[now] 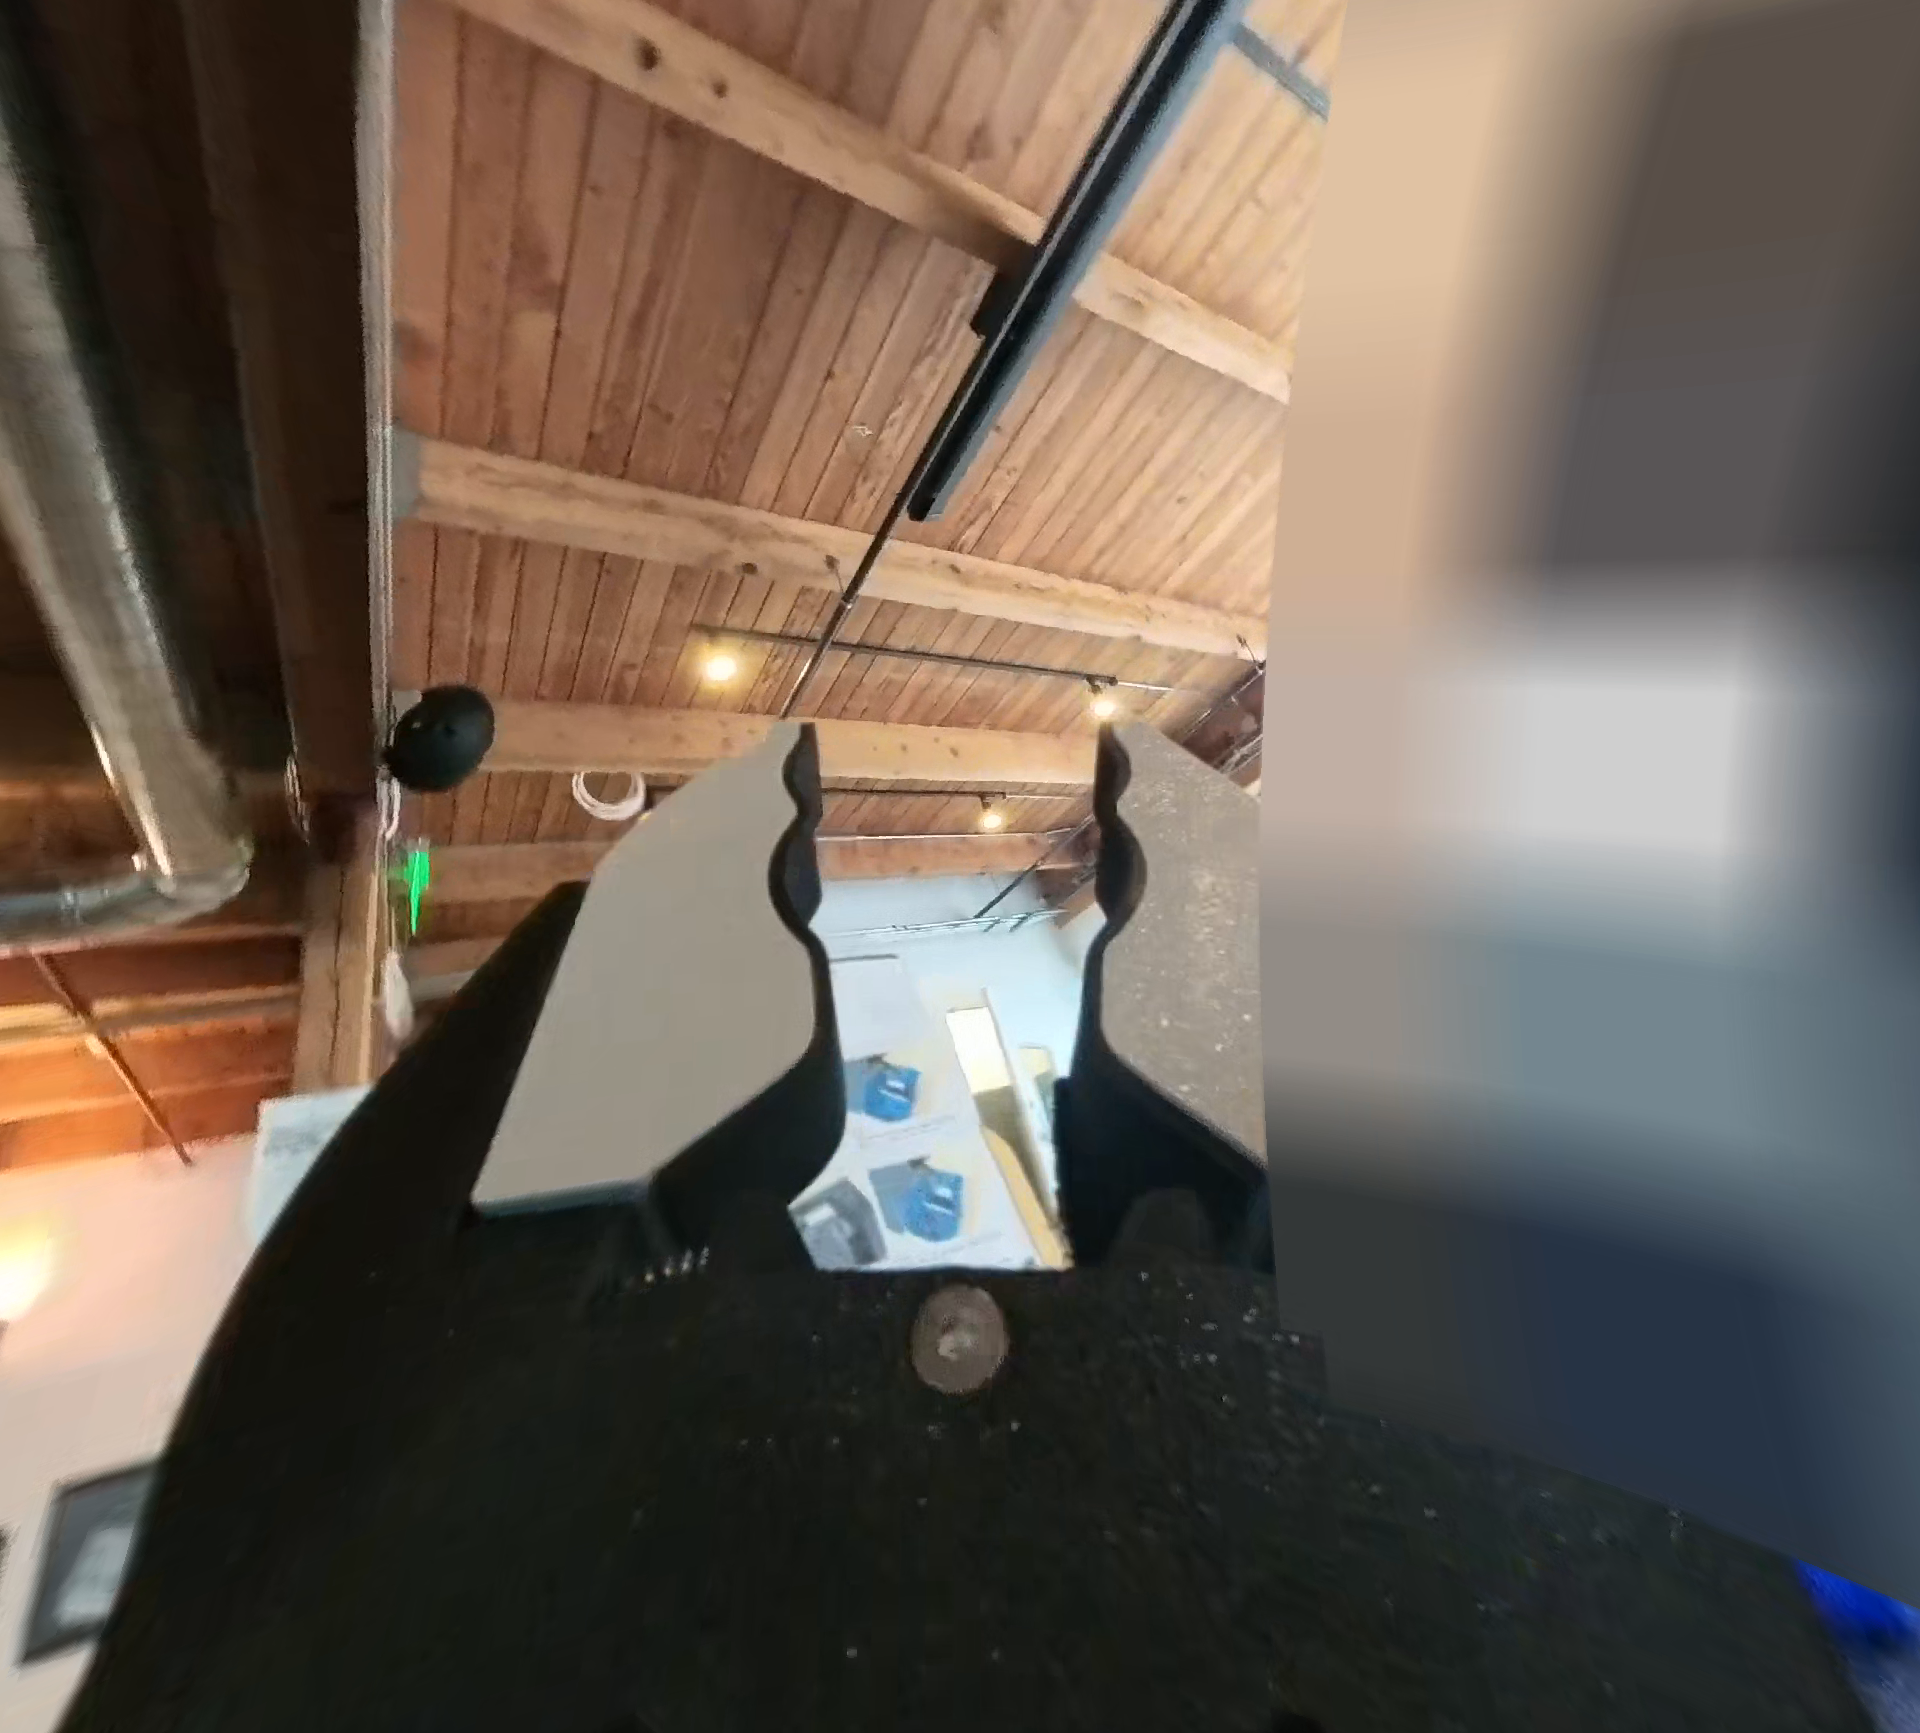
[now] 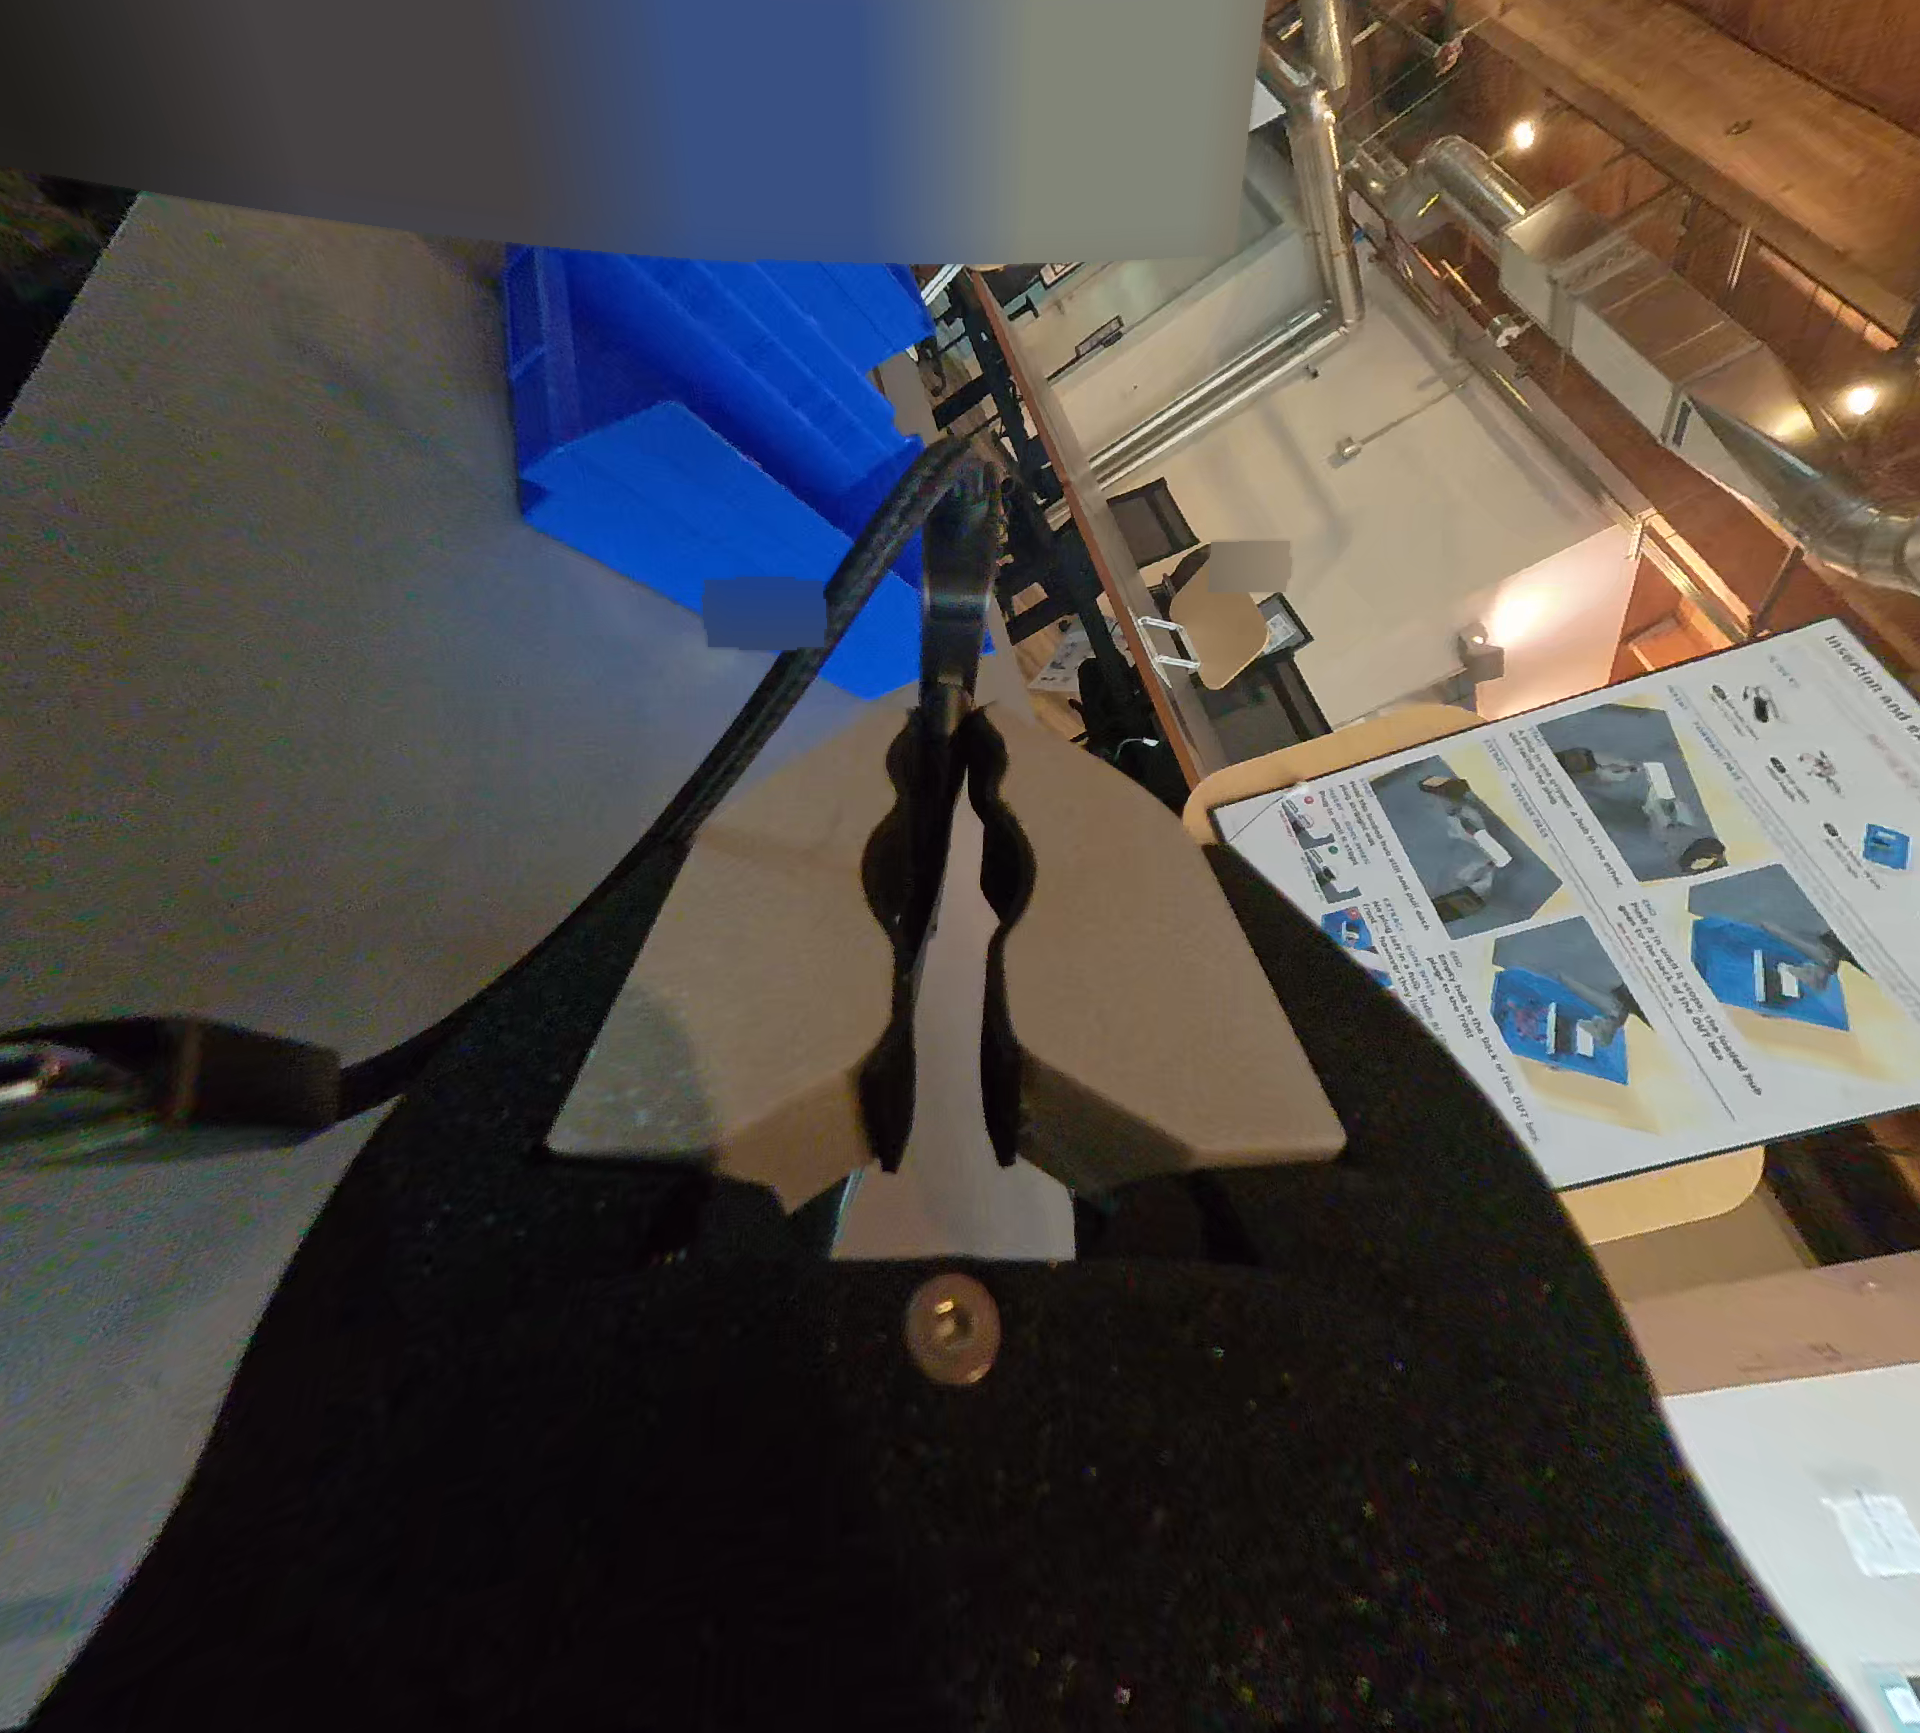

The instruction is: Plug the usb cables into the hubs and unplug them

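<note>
Wood plank ceiling [image 1: 727,281]; glossy blue plastic bin [image 2: 707,395]; braided black cable [image 2: 790,675].

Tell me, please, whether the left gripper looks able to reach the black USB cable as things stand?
Probably not directly: the left gripper is open and empty but faces the wooden ceiling, while the right gripper pinches the USB cable above the table.

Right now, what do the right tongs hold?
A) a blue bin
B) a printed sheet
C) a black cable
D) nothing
C: the right tongs are closed on a black cable, which loops up in front of the blue bin and trails down to the left.
</note>
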Available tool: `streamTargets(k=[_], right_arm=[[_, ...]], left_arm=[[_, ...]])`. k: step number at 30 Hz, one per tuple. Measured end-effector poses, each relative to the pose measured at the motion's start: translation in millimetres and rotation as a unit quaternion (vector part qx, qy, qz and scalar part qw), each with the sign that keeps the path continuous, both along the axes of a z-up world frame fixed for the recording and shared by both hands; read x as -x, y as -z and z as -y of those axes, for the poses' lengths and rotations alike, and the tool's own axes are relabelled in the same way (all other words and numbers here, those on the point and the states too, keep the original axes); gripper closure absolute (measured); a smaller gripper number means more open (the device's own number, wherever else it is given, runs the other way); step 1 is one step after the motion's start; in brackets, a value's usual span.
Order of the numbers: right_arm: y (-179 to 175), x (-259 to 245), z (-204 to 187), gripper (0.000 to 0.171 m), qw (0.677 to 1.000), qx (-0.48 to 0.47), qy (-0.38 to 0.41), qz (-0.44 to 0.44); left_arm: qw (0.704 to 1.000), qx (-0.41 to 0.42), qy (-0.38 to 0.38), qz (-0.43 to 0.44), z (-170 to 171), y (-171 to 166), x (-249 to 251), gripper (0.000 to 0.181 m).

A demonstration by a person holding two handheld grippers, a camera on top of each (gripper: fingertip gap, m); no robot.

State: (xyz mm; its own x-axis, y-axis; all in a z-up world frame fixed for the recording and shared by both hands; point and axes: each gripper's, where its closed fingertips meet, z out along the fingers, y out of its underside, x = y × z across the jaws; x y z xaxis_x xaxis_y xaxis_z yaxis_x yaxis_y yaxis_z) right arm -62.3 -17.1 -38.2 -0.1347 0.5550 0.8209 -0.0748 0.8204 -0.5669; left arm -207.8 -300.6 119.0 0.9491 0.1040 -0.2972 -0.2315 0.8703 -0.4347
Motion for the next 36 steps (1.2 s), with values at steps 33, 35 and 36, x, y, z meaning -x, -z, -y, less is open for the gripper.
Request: streamTargets(k=[33, 35, 36], right_arm=[[5.7, -4.2, 1.2, 0.164, 0.998, -0.051, 0.016, 0.019], [8.7, -3.7, 5.1, 0.164, 0.998, -0.055, 0.009, 0.025], [10.0, -3.3, 7.2, 0.164, 0.998, -0.055, 0.004, 0.027]], left_arm=[[0.819, 0.349, -0.161, -0.425, -260.8, 154.9, -134.1, 0.136], [0.816, 0.342, -0.137, -0.446, -266.5, 160.8, -144.0, 0.139], [0.813, 0.343, -0.123, -0.455, -267.6, 163.9, -147.8, 0.14]])
